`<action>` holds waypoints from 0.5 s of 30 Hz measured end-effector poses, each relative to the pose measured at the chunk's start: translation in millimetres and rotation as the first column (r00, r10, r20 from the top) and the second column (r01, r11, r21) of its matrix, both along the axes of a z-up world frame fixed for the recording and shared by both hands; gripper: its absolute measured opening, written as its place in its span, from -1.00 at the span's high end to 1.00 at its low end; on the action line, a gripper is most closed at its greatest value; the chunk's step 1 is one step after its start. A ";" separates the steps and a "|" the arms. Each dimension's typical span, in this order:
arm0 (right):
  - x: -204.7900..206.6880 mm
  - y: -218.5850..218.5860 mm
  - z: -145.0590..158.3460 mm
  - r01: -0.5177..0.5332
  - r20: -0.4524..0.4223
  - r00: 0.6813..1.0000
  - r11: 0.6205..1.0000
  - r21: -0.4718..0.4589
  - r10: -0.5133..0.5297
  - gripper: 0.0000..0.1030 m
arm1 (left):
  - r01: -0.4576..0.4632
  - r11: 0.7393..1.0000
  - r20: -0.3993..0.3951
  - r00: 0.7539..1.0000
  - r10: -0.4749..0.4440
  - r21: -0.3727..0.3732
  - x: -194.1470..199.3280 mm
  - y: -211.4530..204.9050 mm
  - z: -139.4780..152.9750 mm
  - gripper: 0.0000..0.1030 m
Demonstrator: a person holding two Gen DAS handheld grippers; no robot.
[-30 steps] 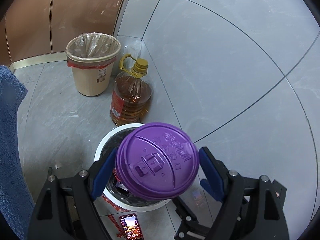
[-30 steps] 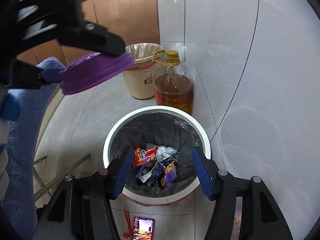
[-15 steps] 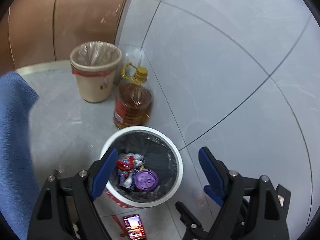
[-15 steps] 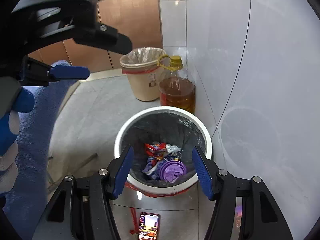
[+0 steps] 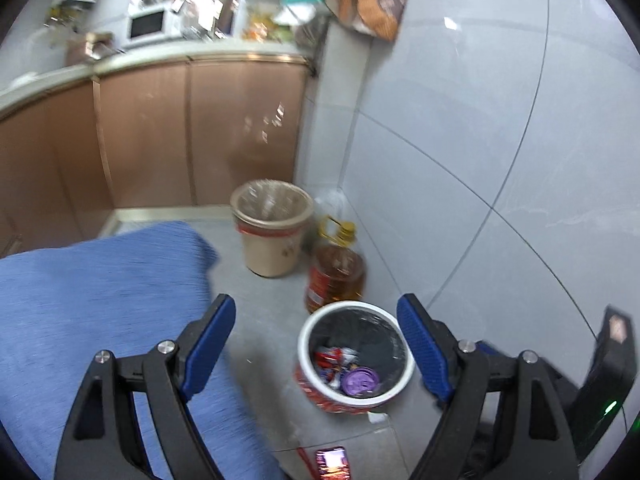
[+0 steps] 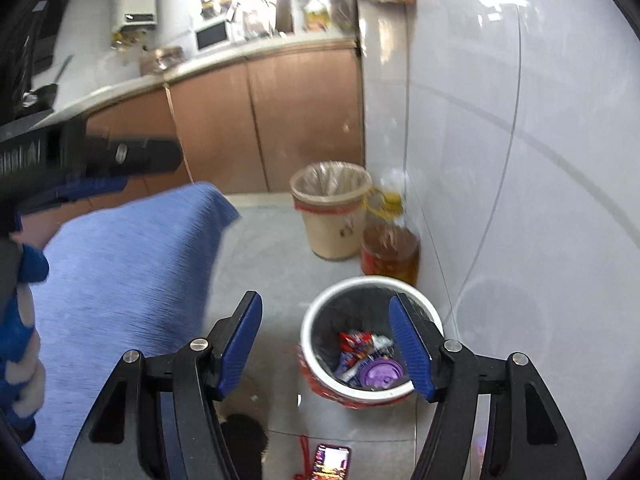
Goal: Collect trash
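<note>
So the purple lid [image 5: 361, 381] now lies in the white bin [image 5: 394, 392] among wrappers [image 6: 356, 350]; my left tongs [image 5: 318, 346] and right tongs [image 6: 326, 344] hang apart, empty, the right's jaws just widened; nothing else visibly waits.

A purple plastic cup lid [image 5: 362, 382] lies nearly flat, top up, on crumpled snack wrappers [image 5: 332, 360] inside a white round bin [image 5: 394, 390] lined with a black bag, on the floor near the tiled wall.
</note>
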State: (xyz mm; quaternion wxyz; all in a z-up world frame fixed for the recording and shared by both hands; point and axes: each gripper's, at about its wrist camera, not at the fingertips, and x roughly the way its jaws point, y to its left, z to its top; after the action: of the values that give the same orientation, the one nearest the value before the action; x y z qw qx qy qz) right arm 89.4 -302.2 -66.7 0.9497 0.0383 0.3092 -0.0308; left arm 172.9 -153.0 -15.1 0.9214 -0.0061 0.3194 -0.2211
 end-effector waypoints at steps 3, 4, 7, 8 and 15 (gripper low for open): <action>-14.1 21.8 18.2 -0.029 0.033 0.999 0.999 -0.021 0.030 -0.35 | -0.078 0.996 0.067 0.995 0.075 0.037 -24.9 35.5 10.1 -0.60; -19.3 30.2 23.8 -0.039 0.046 0.998 0.999 -0.029 0.040 -0.39 | -0.103 0.994 0.084 0.992 0.099 0.048 -30.3 43.6 12.1 -0.60; -34.0 53.9 38.4 -0.069 0.074 0.995 0.996 -0.052 0.072 -0.52 | -0.191 0.979 0.134 0.974 0.180 0.076 -53.3 76.5 16.2 -0.60; -38.4 61.4 42.5 -0.077 0.083 0.993 0.995 -0.062 0.082 -0.56 | -0.224 0.971 0.148 0.966 0.210 0.085 -60.5 87.7 16.5 -0.60; -59.2 105.2 56.9 -0.115 0.126 0.984 0.987 -0.112 0.129 -0.74 | -0.375 0.917 0.208 0.916 0.344 0.134 -101.1 142.1 15.4 -0.61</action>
State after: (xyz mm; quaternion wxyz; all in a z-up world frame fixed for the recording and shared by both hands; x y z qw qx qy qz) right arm 30.2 -197.0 -9.8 0.9690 -0.0285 0.2450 0.0140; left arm 71.8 -10.9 0.3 0.9685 0.0340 0.2459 -0.0187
